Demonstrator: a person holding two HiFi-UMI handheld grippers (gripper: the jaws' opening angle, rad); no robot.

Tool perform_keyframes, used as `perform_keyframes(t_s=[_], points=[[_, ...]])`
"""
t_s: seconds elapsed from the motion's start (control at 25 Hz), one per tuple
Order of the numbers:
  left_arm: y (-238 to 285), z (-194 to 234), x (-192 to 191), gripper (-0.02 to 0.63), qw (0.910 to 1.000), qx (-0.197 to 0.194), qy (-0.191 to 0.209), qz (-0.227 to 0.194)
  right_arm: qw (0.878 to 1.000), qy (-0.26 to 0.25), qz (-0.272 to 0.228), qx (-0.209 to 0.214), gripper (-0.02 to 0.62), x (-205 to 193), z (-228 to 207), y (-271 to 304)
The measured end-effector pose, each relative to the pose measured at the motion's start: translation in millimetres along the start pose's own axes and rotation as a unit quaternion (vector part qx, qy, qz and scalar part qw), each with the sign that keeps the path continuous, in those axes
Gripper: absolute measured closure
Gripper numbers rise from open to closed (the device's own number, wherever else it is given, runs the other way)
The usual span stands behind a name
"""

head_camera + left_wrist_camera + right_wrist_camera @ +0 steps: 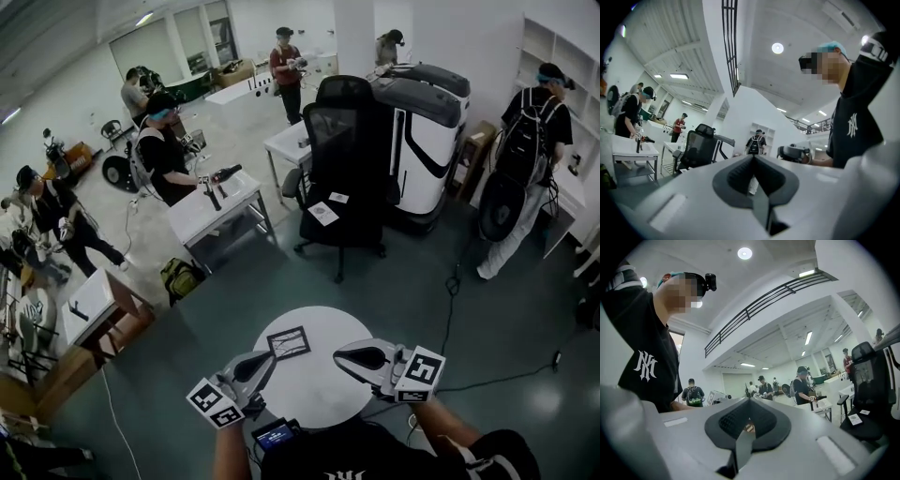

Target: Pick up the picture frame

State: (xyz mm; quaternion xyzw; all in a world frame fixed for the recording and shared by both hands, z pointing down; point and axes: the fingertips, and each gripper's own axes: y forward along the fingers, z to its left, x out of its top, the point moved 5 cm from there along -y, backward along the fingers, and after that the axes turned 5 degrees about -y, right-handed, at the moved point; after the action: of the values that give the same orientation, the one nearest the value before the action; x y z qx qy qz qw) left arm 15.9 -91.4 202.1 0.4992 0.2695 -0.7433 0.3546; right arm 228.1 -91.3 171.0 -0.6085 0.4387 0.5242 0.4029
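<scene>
One picture frame (288, 342), one round table (319, 392), one office chair (343, 141), two grippers (268, 359) (339, 355).

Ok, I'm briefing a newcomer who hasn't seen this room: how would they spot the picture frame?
Find the round white table in front of the camera wearer. The picture frame lies flat on its far side. It is a thin dark-edged rectangle, pale inside, unlike the bulky left hand-held gripper and right hand-held gripper flanking it.

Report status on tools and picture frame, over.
Left tool shut, empty. Right tool shut, empty. Picture frame flat on round table, between both tools, not gripped. Nothing blocking it.
</scene>
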Motion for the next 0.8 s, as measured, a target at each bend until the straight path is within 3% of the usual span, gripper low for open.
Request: perform_keyframes(t_s=[0.36,0.52,0.8], points=[[16,20,-14,0.603,0.9977,0.065,-0.01,0.018,1.0,0.022,-0.009,0.016,0.595,-23,-65,7],[15,39,-20,0.603,0.9967,0.075,-0.018,0.026,0.999,0.04,-0.002,0.003,0.595,-41,-83,20],[3,96,-55,0.603,0.9947,0.067,-0.07,0.035,0.997,0.064,0.024,-0.04,0.595,-87,-104,59]])
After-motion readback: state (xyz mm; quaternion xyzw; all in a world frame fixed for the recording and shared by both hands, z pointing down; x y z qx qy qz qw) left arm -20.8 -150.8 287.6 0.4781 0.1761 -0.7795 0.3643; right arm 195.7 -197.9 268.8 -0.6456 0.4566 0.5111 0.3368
